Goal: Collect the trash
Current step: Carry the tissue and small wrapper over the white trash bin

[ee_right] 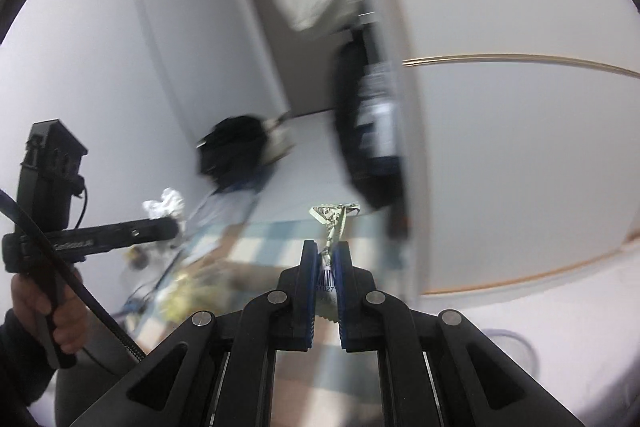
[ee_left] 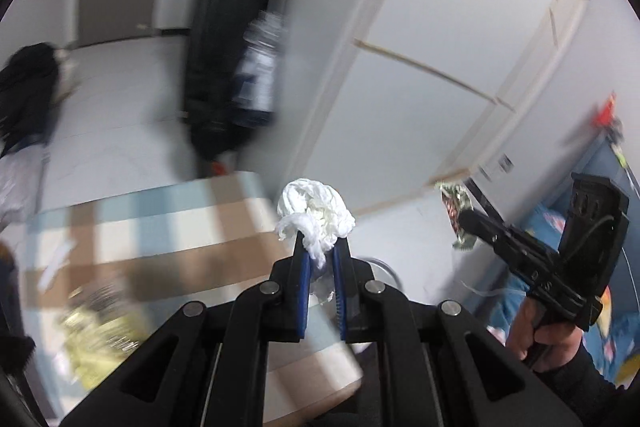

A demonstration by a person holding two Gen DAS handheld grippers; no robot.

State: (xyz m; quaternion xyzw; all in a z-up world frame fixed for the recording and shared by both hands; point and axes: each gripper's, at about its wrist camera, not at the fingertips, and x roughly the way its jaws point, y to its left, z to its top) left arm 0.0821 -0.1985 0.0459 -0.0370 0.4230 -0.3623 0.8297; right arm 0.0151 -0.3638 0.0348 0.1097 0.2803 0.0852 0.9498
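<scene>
I carry trash: left gripper (ee_left: 320, 247) pinches tissue (ee_left: 314, 217), right gripper (ee_right: 326, 255) pinches wrapper (ee_right: 334, 219); next, find a bin

Crumpled white tissue wad (ee_left: 314, 217), pinched upright at its lower end, held aloft. Green patterned wrapper (ee_right: 335, 223), twisted narrow, top flared flat, likewise pinched and raised.
</scene>
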